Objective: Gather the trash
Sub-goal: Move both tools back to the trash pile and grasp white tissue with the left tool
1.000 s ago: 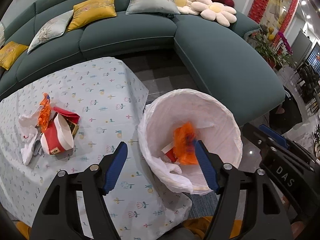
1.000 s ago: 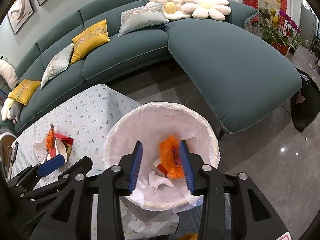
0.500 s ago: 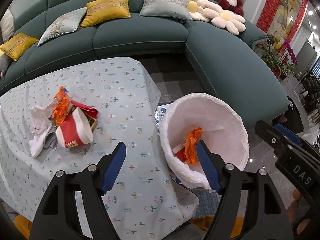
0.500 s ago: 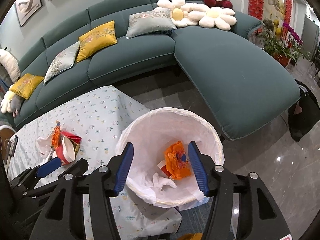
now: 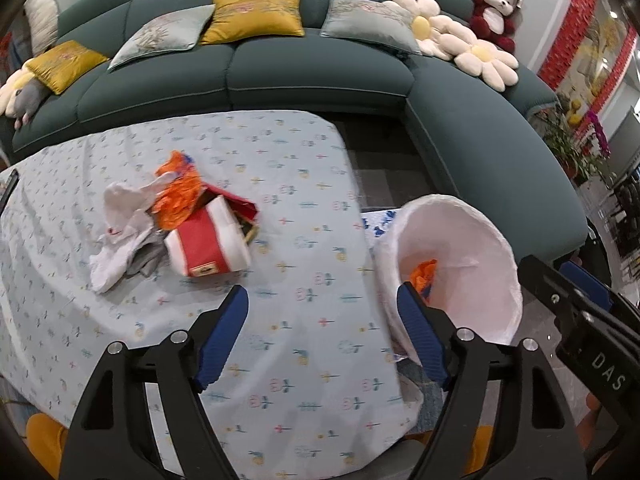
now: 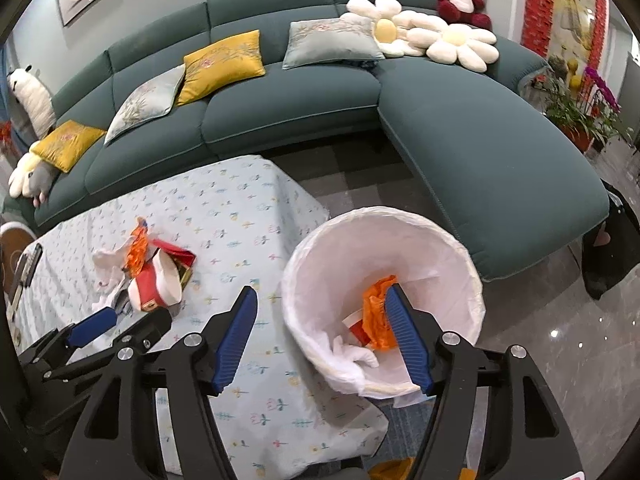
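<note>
A white-lined trash bin (image 5: 476, 240) (image 6: 460, 264) stands on the floor at the table's right end, holding an orange wrapper (image 6: 376, 312), a red-white carton and white tissue. A trash pile lies on the tablecloth: a red-and-white box (image 5: 208, 244) (image 6: 154, 280), an orange wrapper (image 5: 180, 192) (image 6: 138, 248) and white tissue (image 5: 120, 224). My left gripper (image 5: 322, 340) is open and empty above the table, right of the pile. My right gripper (image 6: 320, 336) is open and empty over the bin's near left rim.
A teal sectional sofa (image 6: 480, 140) with cushions and plush toys curves behind the table and bin. A patterned cloth (image 5: 280, 160) covers the table. A dark remote-like object (image 6: 26, 268) lies at the table's left edge. Potted plants (image 6: 580, 112) stand at the right.
Both grippers have swung left, away from the bin toward the table. The right gripper's jaws have opened wider. The trash pile now sits nearer the centre of the left view.
</note>
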Tool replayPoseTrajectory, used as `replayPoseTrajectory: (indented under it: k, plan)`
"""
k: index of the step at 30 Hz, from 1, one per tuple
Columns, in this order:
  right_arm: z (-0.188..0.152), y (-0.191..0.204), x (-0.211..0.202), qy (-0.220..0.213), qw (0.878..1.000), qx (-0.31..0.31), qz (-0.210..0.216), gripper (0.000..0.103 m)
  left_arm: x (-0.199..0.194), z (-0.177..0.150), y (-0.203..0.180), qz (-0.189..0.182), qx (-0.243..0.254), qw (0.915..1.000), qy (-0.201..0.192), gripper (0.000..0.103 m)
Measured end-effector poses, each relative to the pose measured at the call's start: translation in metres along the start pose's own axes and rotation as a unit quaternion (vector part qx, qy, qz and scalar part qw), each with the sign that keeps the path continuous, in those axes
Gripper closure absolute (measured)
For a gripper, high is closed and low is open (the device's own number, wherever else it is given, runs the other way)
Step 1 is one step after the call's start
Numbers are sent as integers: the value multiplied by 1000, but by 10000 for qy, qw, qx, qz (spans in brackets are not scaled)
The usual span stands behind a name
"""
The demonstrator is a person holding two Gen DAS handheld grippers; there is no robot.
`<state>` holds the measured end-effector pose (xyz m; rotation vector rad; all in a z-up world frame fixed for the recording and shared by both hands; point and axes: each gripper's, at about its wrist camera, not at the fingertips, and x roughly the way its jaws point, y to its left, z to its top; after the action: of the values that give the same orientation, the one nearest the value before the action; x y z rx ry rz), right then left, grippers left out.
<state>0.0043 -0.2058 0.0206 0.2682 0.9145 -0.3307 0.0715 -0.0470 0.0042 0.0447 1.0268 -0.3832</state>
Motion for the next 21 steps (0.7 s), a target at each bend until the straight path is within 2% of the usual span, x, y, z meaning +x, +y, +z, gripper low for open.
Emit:
replayPoseTrajectory:
  k: [9, 14, 21]
  plan:
    - [-11, 46, 11, 169, 9994, -294, 67, 37, 1, -9, 59, 262, -305, 9992, 22, 29]
    - [-13, 72, 22, 244, 9988, -408, 75, 34, 4, -12, 91, 527, -371, 9979, -28, 22]
    - [-21, 114, 49, 525, 9967, -573, 236, 34, 19, -17, 147, 776, -663, 9947, 146, 21]
